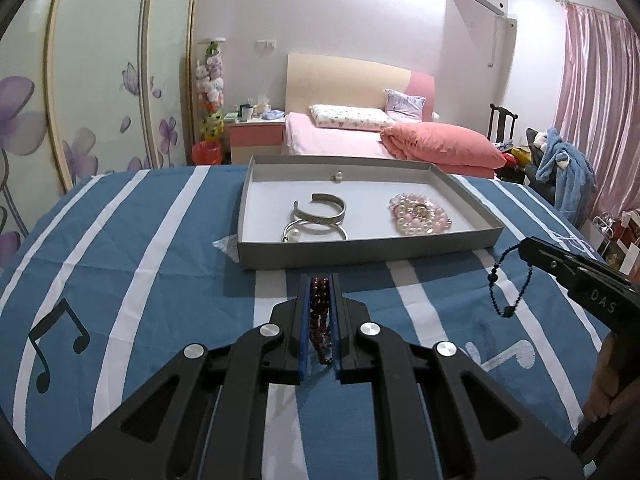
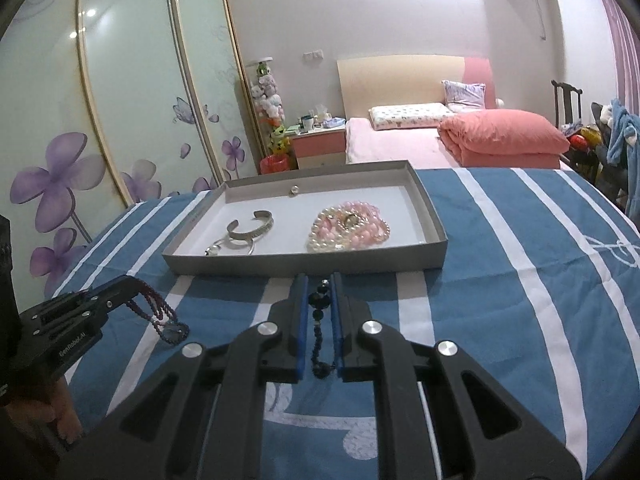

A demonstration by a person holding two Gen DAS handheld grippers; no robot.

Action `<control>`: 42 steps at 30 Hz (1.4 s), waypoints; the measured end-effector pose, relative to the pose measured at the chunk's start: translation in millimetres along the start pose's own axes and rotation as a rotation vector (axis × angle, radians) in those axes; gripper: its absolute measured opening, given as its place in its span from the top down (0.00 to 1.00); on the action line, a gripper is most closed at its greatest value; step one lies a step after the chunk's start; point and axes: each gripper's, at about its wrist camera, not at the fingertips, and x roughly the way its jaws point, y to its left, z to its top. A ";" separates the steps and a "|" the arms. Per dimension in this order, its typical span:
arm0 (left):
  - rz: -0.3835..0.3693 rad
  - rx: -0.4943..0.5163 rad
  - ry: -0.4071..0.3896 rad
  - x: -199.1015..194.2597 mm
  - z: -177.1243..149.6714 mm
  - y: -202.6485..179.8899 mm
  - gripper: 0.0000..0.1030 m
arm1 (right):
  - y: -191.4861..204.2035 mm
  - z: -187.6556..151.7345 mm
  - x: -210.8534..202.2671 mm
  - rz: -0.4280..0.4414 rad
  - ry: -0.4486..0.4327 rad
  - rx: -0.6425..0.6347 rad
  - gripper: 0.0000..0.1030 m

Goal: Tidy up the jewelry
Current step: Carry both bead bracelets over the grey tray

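A grey shallow box [image 1: 360, 254] [image 2: 304, 261] lies on the blue striped cloth. Inside it are silver bangles [image 1: 320, 214] [image 2: 250, 228], a heap of pink and white pearl strands [image 1: 420, 214] [image 2: 350, 230] and a small ring [image 1: 337, 176] [image 2: 294, 190]. My left gripper [image 1: 320, 280] [image 2: 130, 282] is shut on a dark red bead bracelet [image 1: 320, 312] [image 2: 160, 314], held just short of the box's near wall. My right gripper [image 2: 320, 278] [image 1: 524, 245] is shut on a dark blue bead bracelet [image 2: 322, 320] [image 1: 506, 284], which dangles above the cloth.
The cloth [image 1: 140, 260] [image 2: 500, 260] bears white stripes and music notes. Behind stand a pink bed [image 1: 352, 136], a bedside table [image 1: 256, 132], a flowered wardrobe [image 1: 80, 80] and a chair with clothes [image 1: 560, 156]. A hand [image 1: 612, 380] grips the right tool.
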 end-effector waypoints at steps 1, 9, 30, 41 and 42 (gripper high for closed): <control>0.001 0.002 -0.004 -1.0 -0.4 -1.4 0.91 | 1.4 0.5 -0.2 -0.001 -0.004 -0.003 0.89; 0.003 -0.001 -0.011 -0.5 0.3 -2.7 0.91 | 6.2 0.7 -1.9 -0.008 -0.022 -0.015 0.89; 0.009 0.004 -0.065 -10.2 4.1 -6.5 0.91 | 9.8 7.0 -17.3 -0.040 -0.116 -0.043 0.89; 0.039 0.042 -0.185 -24.0 18.7 -24.1 0.91 | 28.3 17.9 -40.0 -0.086 -0.280 -0.125 0.89; 0.041 0.045 -0.194 -24.0 21.0 -26.0 0.91 | 29.9 19.2 -40.7 -0.089 -0.293 -0.133 0.89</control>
